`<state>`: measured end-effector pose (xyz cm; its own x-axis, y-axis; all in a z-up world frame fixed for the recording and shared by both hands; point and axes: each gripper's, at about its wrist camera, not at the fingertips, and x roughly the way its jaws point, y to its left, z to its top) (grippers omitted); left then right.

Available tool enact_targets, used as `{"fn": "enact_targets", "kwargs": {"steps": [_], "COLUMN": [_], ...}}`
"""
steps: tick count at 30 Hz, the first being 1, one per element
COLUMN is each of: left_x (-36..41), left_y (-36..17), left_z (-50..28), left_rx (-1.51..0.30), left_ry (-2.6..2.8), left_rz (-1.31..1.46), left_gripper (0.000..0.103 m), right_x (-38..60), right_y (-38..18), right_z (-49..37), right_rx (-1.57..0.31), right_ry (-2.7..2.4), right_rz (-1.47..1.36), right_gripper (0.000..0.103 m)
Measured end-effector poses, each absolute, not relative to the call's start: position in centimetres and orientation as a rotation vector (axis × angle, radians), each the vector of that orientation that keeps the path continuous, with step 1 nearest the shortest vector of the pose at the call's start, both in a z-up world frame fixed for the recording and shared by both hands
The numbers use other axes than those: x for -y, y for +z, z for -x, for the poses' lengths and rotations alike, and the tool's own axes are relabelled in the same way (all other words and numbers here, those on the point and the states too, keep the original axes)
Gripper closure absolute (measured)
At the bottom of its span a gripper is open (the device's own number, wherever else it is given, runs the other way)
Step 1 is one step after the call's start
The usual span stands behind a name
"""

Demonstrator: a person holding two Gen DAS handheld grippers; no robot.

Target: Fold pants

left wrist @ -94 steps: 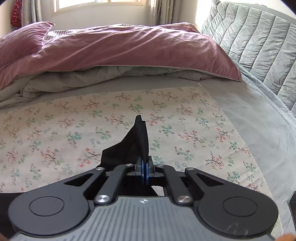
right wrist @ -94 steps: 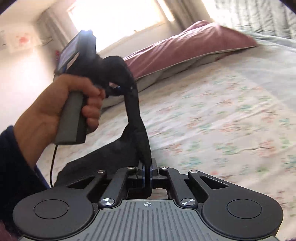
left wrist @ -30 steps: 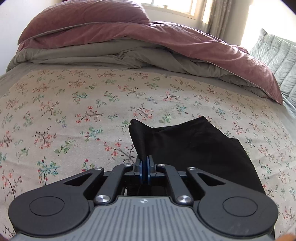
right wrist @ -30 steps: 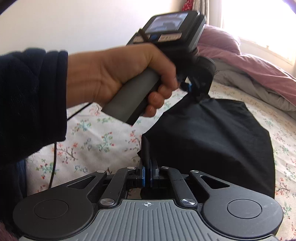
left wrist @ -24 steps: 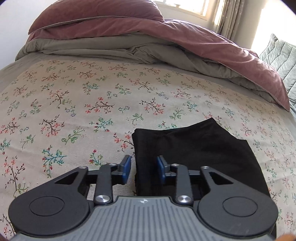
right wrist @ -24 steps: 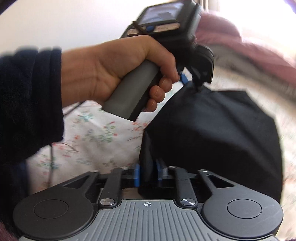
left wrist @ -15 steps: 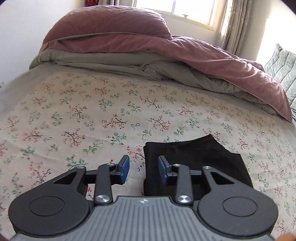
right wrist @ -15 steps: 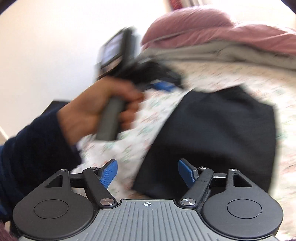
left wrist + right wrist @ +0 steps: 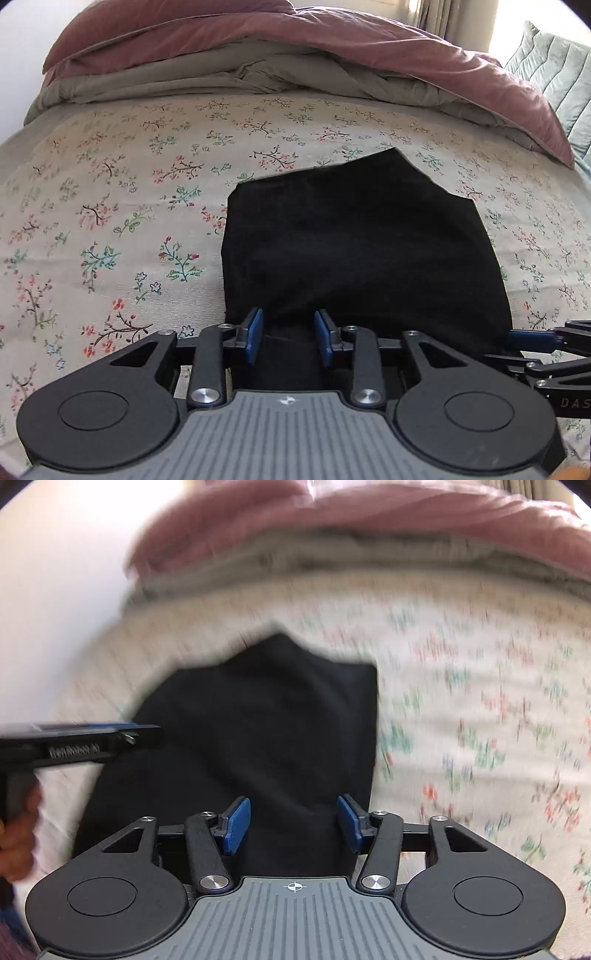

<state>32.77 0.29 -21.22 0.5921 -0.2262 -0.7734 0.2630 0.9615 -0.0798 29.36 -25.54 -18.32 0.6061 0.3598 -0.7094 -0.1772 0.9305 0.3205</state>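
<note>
- Two sets of tongs hang above a folded pair of black pants (image 9: 362, 236) that lies flat on a bed, on a floral sheet (image 9: 110, 206)
- Left tongs (image 9: 288, 338) stand parted over the near edge of the pants, blue pads (image 9: 255, 334) clear of the cloth and nothing pinched between them; their jaws have just been opening
- Right tongs (image 9: 291, 823) also stand parted, dark cloth showing in the gap beneath them but none of it gripped; their jaws have just swung wide and then narrowed a little
- Seen from the left wrist, the right tongs reach in at the right edge of the frame, just beside the near right corner of the pants
- Seen from the right wrist, the view is smeared by motion; the left tongs jut in from the left edge over the cloth, a person's hand (image 9: 18, 830) wrapped round the grip below
- Far edge of the pants rises to an uneven peak and the left side runs straight
- Beyond the sheet a mauve duvet (image 9: 332, 40) is heaped over grey bedding (image 9: 184, 81), with a quilted grey cushion (image 9: 554, 70) at far right
</note>
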Motion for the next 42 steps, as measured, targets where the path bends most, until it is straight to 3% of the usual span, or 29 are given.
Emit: {"fn": "enact_targets", "kwargs": {"steps": [6,11,22,34,42], "left_x": [-1.2,-0.6,-0.5,-1.3,-5.8], "left_y": [-20.9,-20.9,-21.0,-20.2,-19.8], "left_z": [-33.0,-33.2,-33.0,-33.0,-34.3], "left_rx": [-0.905,-0.915,-0.905,-0.901,-0.942], "left_ry": [-0.305,-0.296,-0.295,-0.261,-0.218], "left_rz": [0.003,0.019,0.009,0.027,0.215], "left_gripper": [0.057,0.056,0.054,0.053,0.037], "right_x": [25.3,26.0,26.7,27.9,28.2], "right_y": [-18.5,-17.5,-20.5,-18.0,-16.8], "right_z": [-29.7,-30.6,-33.3,-32.3,-30.6], "right_rx": [-0.906,-0.772,-0.78,-0.746,-0.763], "right_ry": [0.29,0.291,0.166,0.096,0.114], "right_rz": [-0.229,-0.254,-0.322,-0.318,-0.303], "right_gripper": [0.053,0.053,0.052,0.051,0.049]}}
